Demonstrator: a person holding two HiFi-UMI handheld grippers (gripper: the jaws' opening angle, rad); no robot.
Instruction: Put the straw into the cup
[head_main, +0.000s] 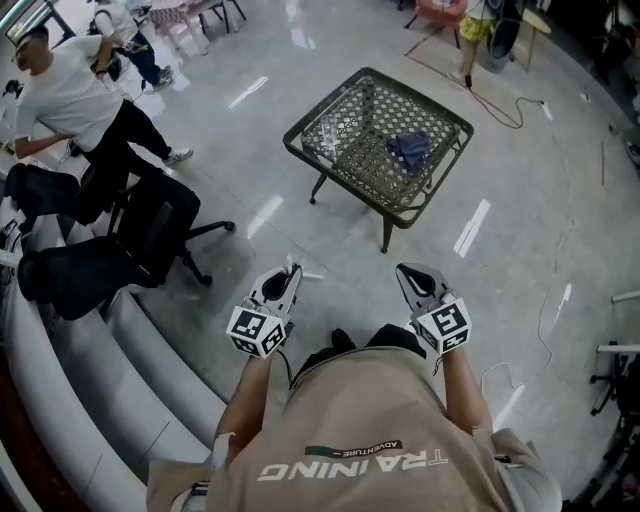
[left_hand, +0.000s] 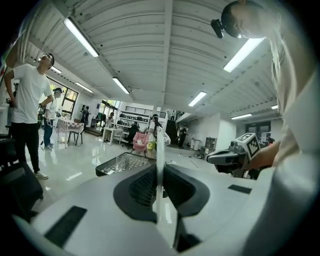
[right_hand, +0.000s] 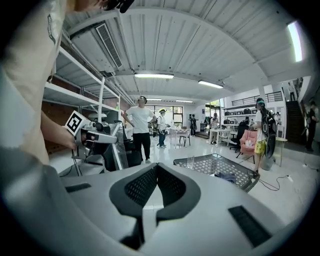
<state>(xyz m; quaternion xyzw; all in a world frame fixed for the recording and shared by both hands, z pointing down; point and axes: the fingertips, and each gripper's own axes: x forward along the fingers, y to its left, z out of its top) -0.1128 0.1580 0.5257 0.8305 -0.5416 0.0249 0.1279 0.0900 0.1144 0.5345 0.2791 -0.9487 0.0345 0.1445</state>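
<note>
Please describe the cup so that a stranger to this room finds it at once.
A square black mesh table stands on the shiny grey floor. The cup stands upright on its left part in the head view. It is transparent, unlike the crumpled blue cloth beside it.

**Clear straw pinched upright in left gripper**

The left gripper's (left_hand: 160, 172) jaws press on a clear straw (left_hand: 160, 142), which stands upright between the pads and rises above them. Beyond, left of the straw, a metal mesh table (left_hand: 122, 164) stands on glossy floor. The right gripper (left_hand: 215, 157) hangs at right. A person in a white T-shirt (left_hand: 27, 92) stands far left.
</note>
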